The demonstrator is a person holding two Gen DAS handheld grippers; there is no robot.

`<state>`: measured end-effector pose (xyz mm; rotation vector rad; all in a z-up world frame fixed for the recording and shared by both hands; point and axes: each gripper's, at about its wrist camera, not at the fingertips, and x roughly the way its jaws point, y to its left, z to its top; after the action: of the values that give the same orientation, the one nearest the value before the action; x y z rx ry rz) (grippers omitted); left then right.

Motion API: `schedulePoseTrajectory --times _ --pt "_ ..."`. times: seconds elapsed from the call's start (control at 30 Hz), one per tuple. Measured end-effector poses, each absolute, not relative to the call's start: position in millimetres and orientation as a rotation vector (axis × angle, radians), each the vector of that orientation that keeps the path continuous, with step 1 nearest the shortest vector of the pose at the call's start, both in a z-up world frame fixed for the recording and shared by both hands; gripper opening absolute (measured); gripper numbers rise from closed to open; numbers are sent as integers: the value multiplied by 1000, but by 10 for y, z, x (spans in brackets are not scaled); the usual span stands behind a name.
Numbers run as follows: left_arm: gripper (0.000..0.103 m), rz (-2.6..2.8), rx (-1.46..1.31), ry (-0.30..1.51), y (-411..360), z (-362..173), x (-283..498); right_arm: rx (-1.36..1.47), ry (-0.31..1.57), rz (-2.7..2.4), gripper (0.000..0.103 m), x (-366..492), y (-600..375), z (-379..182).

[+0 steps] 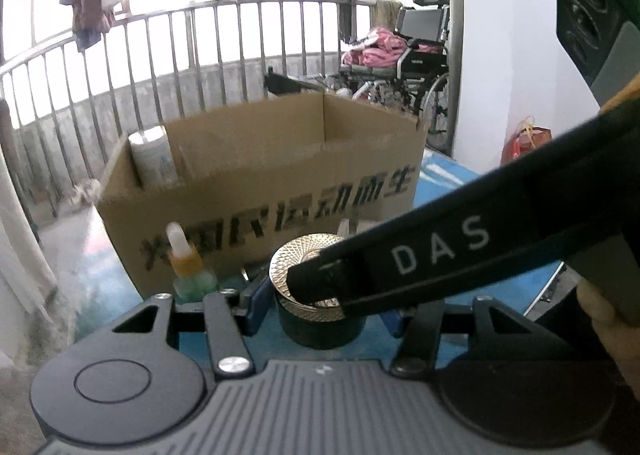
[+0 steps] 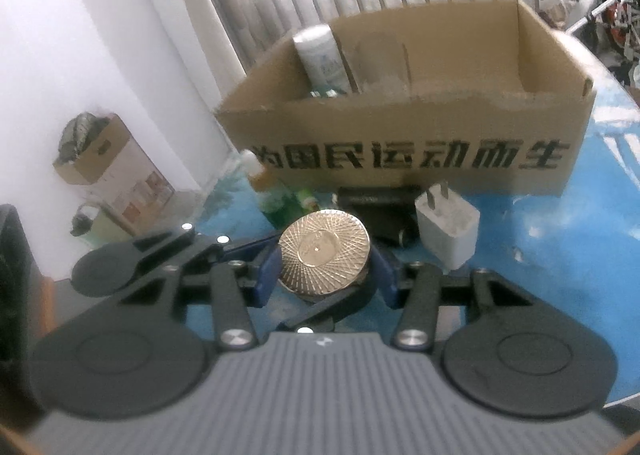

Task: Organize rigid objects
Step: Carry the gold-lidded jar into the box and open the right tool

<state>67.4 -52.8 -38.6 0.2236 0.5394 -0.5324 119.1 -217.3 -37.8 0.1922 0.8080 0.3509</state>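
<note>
A dark jar with a gold patterned lid [image 1: 308, 267] stands on the blue table in front of a cardboard box [image 1: 256, 179]. My left gripper [image 1: 320, 311] has its blue pads on both sides of the jar body. My right gripper [image 2: 326, 267] has its blue pads on both sides of the gold lid [image 2: 324, 249]; one right finger [image 1: 440, 255] crosses the left wrist view from the right and rests on the lid. A dropper bottle [image 1: 188, 267] stands left of the jar. A white canister [image 2: 322, 57] stands inside the box [image 2: 400, 135].
A white plug charger [image 2: 446, 231] and a black object [image 2: 378, 203] lie between the jar and the box. Green bottles [image 2: 280, 195] stand left of the jar. A railing [image 1: 160, 55] and a wheelchair [image 1: 412, 55] are behind. A small carton [image 2: 108, 159] sits by the wall.
</note>
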Motion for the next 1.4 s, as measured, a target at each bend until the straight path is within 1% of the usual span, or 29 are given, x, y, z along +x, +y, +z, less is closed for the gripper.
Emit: schedulePoseTrajectory --times 0.2,0.37,0.5,0.6,0.7,0.8,1.03,1.2,1.4 --pt "56 -510 244 444 -581 165 610 183 688 389 49 1026 -2233 116" --pt "56 -546 254 397 -644 621 884 149 595 415 49 1118 -2325 602" --pt "56 -579 244 451 -698 861 1360 162 593 434 49 1480 -2452 900" --pt "56 -612 218 563 -726 861 1871 202 650 439 49 1862 -2570 979" --pt "56 -628 198 701 -747 715 2347 234 753 433 50 2353 -2637 911" --pt "56 -629 163 824 -758 481 2728 294 882 433 49 2851 -2725 717" --pt "56 -619 120 1057 -723 -110 3335 371 1127 414 49 3617 -2806 42" --pt "56 -592 130 1137 -773 -291 3608 409 1207 415 48 3833 -2819 -284" --pt "56 -586 151 1206 -873 -422 3744 396 1227 413 47 3921 -2830 -400"
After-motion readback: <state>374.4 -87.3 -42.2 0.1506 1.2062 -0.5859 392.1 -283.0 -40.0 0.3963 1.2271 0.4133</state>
